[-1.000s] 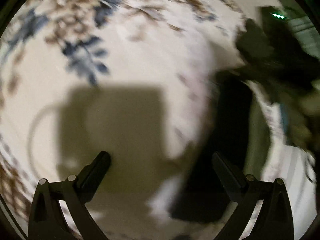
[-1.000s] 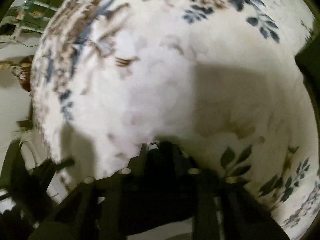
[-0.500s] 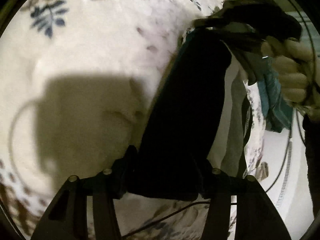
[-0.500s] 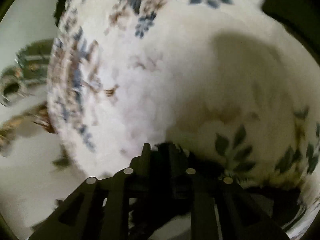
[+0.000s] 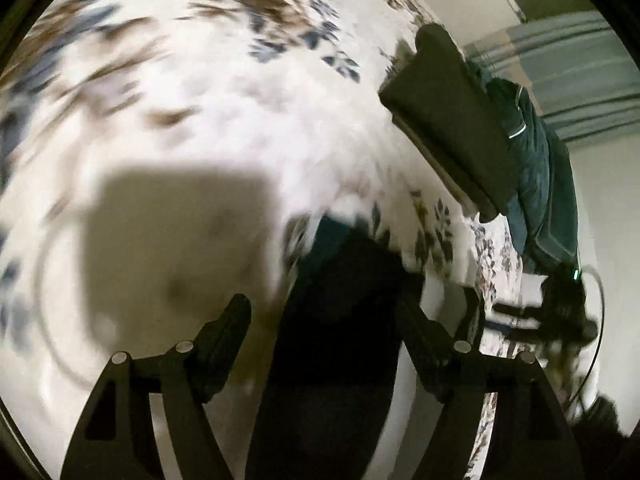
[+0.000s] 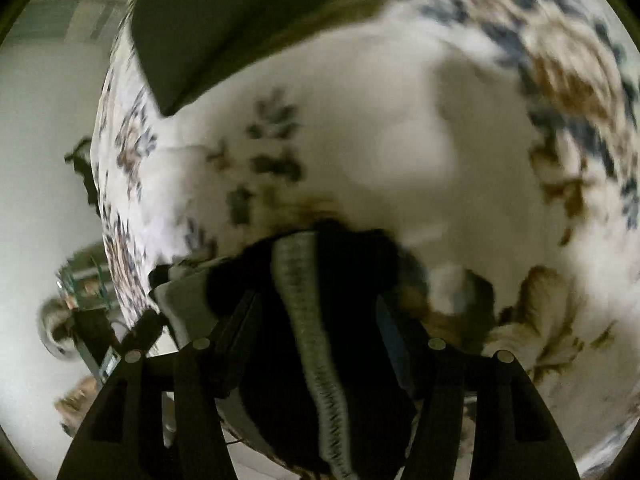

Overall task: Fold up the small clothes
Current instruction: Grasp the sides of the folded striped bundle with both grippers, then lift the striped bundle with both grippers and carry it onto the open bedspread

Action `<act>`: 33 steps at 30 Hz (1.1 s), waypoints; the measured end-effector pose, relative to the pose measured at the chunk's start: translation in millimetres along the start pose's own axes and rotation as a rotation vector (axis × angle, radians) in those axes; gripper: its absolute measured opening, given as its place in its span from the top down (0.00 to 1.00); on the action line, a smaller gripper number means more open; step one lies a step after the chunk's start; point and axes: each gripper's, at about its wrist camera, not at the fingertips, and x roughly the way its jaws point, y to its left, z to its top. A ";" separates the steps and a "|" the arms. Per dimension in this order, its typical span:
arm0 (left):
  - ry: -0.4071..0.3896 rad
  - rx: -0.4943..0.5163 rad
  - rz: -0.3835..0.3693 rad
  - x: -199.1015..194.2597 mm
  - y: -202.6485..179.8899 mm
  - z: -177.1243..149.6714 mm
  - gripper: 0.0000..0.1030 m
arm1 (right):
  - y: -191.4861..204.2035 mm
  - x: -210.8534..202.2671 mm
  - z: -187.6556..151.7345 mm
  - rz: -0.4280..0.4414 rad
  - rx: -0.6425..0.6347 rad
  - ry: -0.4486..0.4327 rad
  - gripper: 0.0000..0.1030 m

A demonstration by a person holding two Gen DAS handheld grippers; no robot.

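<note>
1. One dark garment (image 5: pixel 336 344) is seen lying on a white floral blanket (image 5: pixel 224 120), stretching between the fingers of the left gripper (image 5: pixel 320 312) in the left wrist view; a teal edge shows at its far end.
2. Between the jaws of the left gripper the cloth is framed, and the jaws are opening; the left finger (image 5: pixel 224 332) stands clear of the fabric, while contact at the right finger is lost to blur.
3. In the right wrist view a dark garment with a pale ribbed band (image 6: pixel 308 320) is seen between the fingers of the right gripper (image 6: pixel 320 304), whose jaws are also opening; whether the pads still press the cloth cannot be told.
4. Whether both cameras show the same garment cannot be told.
5. A grey folded piece (image 6: pixel 184 304) is glimpsed just beside the dark cloth, at the blanket's (image 6: pixel 400 120) edge.
6. Farther off, a dark folded stack (image 5: pixel 448 120) is seen resting on the blanket near its far edge, with dark teal clothing (image 5: pixel 536 184) heaped just beyond it.
7. The stack (image 6: pixel 224 24) is also caught at the top of the right wrist view.
8. The gripper's shadow (image 5: pixel 176 232) is cast on the blanket.
</note>
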 end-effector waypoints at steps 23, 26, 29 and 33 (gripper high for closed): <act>-0.062 -0.246 -0.101 -14.4 41.7 43.1 0.65 | -27.8 9.5 -9.7 0.087 0.100 -0.079 0.51; -0.061 -0.201 -0.077 -29.6 36.3 29.7 0.36 | -34.7 -3.3 -35.1 0.123 0.105 -0.046 0.37; -0.064 -0.185 -0.048 -47.2 36.9 2.4 0.36 | -45.6 -0.2 -71.6 0.100 0.126 0.028 0.36; -0.042 -0.186 0.017 -57.6 43.8 -42.0 0.36 | -70.0 30.3 -130.0 0.116 0.239 0.160 0.35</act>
